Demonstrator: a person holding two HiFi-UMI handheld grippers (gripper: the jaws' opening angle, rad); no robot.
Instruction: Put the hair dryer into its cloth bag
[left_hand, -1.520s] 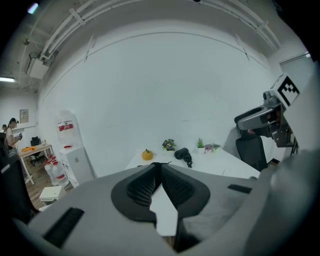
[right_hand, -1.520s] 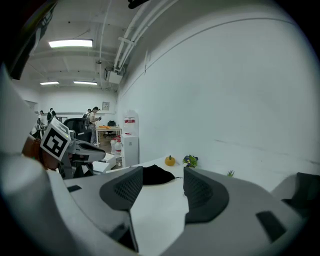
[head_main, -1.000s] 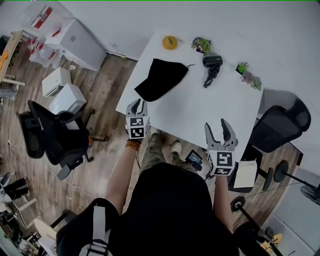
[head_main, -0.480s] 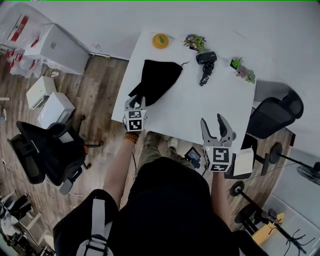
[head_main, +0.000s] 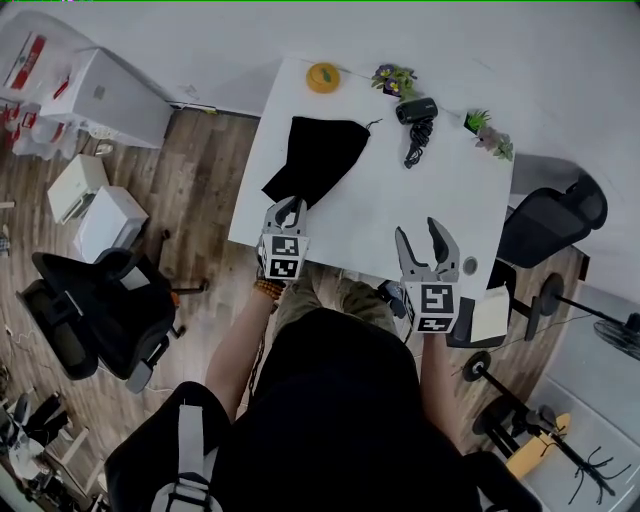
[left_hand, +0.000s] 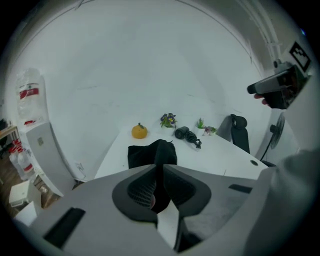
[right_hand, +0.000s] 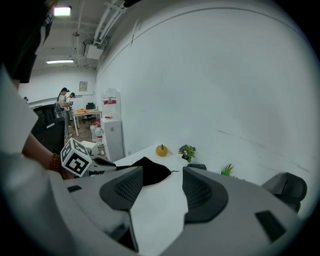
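The black cloth bag lies flat on the left part of the white table. My left gripper is at the bag's near corner. Its jaws have just been closing and now pinch black cloth between the pads of the left gripper. At the table's far edge lies the black hair dryer, its cord trailing toward me; it also shows in the left gripper view. My right gripper hovers open and holds nothing over the near right edge. From the right gripper, the bag lies ahead.
An orange pumpkin-shaped object and a small purple flower pot stand at the far edge, small green plants at the far right corner. A black office chair stands right of the table, another on the floor to the left.
My left gripper has moved forward from off the table's near edge to the bag's near corner and has closed on the cloth. The right gripper has come forward over the table's front edge, still open.
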